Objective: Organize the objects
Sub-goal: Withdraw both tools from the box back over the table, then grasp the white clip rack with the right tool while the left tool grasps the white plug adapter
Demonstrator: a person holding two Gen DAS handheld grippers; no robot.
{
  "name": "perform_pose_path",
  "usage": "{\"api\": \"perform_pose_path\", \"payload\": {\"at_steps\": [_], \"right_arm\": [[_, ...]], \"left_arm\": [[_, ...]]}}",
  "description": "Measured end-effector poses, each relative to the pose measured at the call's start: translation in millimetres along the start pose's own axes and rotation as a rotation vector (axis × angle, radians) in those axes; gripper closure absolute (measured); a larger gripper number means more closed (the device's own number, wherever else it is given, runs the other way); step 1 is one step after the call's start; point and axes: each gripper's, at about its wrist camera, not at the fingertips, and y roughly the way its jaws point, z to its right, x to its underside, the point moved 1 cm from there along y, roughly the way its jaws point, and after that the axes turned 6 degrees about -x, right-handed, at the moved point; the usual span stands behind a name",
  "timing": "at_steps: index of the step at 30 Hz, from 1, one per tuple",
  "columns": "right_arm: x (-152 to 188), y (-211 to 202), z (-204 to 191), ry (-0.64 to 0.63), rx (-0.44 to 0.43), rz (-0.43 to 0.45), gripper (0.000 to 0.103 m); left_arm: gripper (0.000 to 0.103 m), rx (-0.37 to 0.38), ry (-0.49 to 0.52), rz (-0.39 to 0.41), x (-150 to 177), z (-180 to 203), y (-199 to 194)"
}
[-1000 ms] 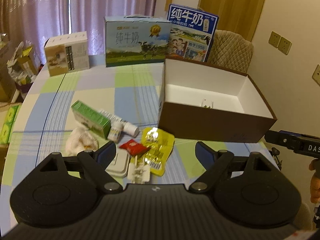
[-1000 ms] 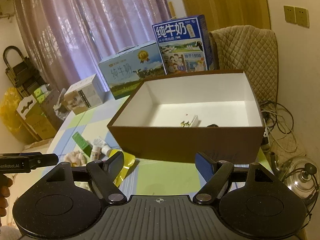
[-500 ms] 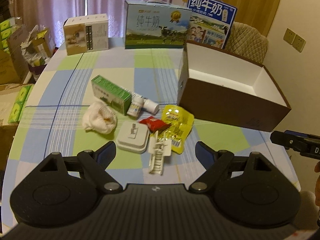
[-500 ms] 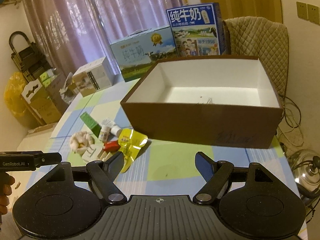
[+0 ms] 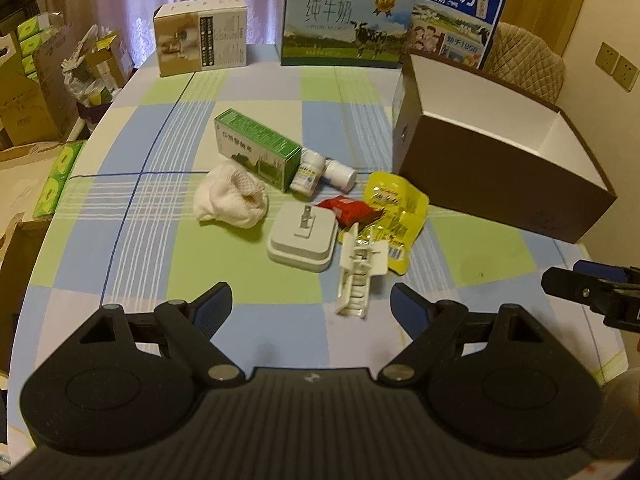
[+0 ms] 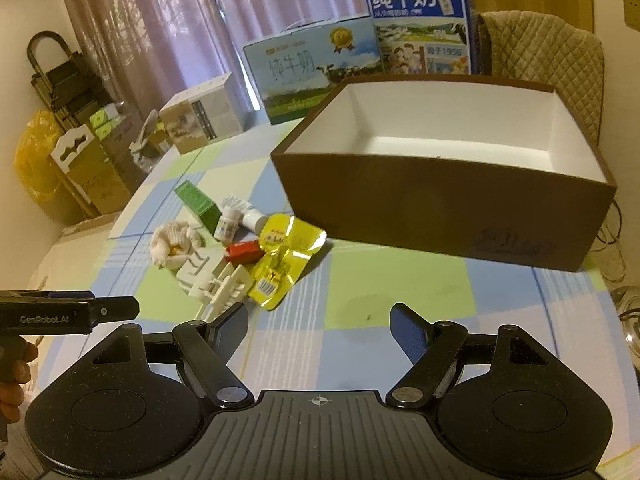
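Clutter pile sits mid-frame in left wrist view: white clip (image 5: 357, 276) nearest, lower centre, tip just ahead of left gripper (image 5: 311, 307), whose fingers are spread wide, nothing between. Above it white plug base (image 5: 302, 237), yellow packet (image 5: 394, 216), red sachet (image 5: 352, 209), gauze wad (image 5: 230, 199), green box (image 5: 258, 148), two pill bottles (image 5: 326, 170). Brown box (image 5: 492, 174), open top, white inside, right of pile w/ a narrow gap. Bare checked tablecloth (image 5: 132, 208) left of pile; table edge curves far left. Right gripper (image 6: 319, 330) also agape, over bare cloth below the brown box. Milk cartons at back: "纯牛奶", "PURE MILK" (image 5: 344, 20). Left gripper's side reads "GenRobot.AI".
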Motion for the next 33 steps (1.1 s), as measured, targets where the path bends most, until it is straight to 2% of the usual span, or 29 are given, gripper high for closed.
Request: {"api": "perform_pose_path", "payload": {"at_steps": [17, 33], "right_arm": [[9, 32, -21, -0.016, -0.011, -0.065, 0.028], [7, 80, -50, -0.025, -0.042, -0.112, 0.028]], "left_arm": [[0.019, -0.04, -0.006, -0.054, 10, -13, 27], [0.008, -0.059, -0.035, -0.098, 22, -32, 58]]}}
